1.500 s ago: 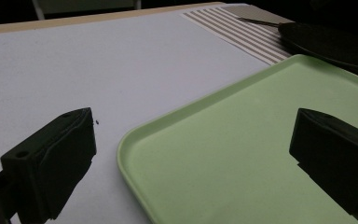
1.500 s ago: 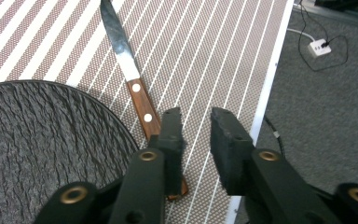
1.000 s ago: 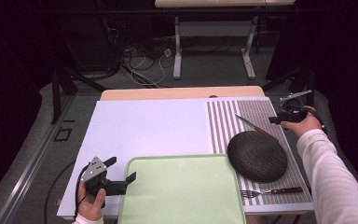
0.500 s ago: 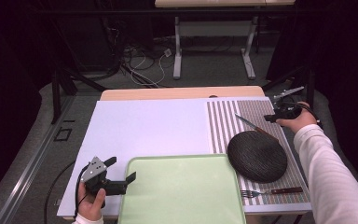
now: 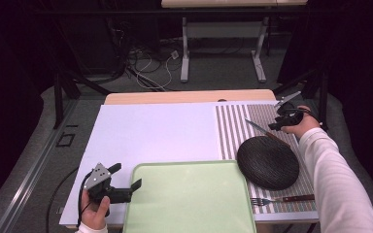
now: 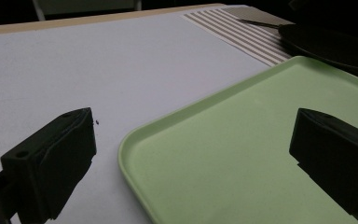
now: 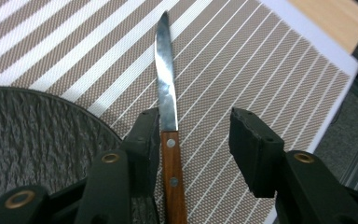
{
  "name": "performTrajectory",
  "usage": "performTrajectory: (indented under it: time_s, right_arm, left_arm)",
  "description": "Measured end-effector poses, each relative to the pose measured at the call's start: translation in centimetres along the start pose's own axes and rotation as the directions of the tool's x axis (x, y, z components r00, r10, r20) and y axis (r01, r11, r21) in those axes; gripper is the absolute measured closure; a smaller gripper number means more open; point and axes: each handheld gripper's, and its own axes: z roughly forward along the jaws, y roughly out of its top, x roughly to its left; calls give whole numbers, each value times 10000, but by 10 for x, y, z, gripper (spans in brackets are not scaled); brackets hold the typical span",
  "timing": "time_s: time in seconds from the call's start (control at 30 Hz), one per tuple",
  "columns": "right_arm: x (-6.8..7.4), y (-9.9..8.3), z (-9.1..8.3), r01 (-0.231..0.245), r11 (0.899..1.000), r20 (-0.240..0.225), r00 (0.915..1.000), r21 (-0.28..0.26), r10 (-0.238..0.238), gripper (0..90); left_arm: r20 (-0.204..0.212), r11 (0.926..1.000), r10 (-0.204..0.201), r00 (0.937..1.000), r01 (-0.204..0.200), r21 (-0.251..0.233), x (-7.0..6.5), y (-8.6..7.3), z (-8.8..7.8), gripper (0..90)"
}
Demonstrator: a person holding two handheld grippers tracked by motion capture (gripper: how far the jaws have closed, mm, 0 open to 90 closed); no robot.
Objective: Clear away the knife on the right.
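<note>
While the right tongs [image 7: 193,140] straddle the knife [image 7: 168,116] where blade meets wooden handle, the step in hand looks like the pickup of that knife, w/ the grip not yet made. One jaw sits against the handle's side nearest the plate [image 5: 267,161]; the other jaw stands clear on the far side, striped mat [image 7: 242,65] showing in the gap, so the pads aren't pinching anything. The jaws have just been closing, knife between them but not clamped. Taking the plate as landmark: the knife lies flat on the mat just beyond the plate's far edge, handle end running close along the rim, blade tip pointing away from it. A fork [image 5: 281,198] lies on the plate's near side, and the green tray [image 5: 189,199] sits beside the plate toward the person's left. The left tongs [image 5: 126,187] hover at the tray's outer corner on the side away from the plate, jaws wide apart & holding nothing, idle over the white bench [image 5: 150,131] cover. Next move, as I judge it: finish closing so both pads bite the handle, not the blade, then lift straight up. The handle is thin & lies flat, so the pads need to get low enough to catch its sides, and the jaw by the plate shouldn't snag the rim
</note>
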Motion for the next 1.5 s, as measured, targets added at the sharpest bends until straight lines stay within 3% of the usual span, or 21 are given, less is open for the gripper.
performTrajectory:
  time_s: [0.2, 0.23, 0.57, 1.2, 1.33, 1.4, 1.5]
  right_arm:
    - [0, 0, 9, 215, 9982, -131, 9997, 566, -208, 590]
    - [2, 0, 10, 48, 9980, -189, 9998, 634, -36, 600]
    - [3, -1, 19, 208, 9963, -118, 9997, 833, -199, 626]
    - [1, -7, 34, -248, 9922, -460, 9985, 1220, 306, 640]
    - [-1, -9, 37, -102, 9892, -582, 9981, 1461, 189, 639]
    - [0, -10, 38, -221, 9910, -541, 9981, 1322, 295, 640]
    - [-1, -12, 40, 17, 9900, -654, 9978, 1412, 76, 650]
  left_arm:
    - [-11, 10000, 9, 10000, -9, 8, 0, 0, 0, 6]
    - [-15, 10000, 11, 10000, -11, 9, 0, 0, 0, 6]
    - [-25, 10000, 35, 10000, -35, 7, -1, 0, 0, 6]
    - [-30, 10000, 11, 10000, -11, 37, -1, -1, 1, 6]
    - [-27, 10000, -13, 10000, 13, 20, -1, -1, 0, 6]
    - [-21, 10000, 14, 10000, -14, 30, -1, 0, 0, 6]
    - [-10, 10000, 12, 10000, -12, 45, -1, 0, 1, 6]
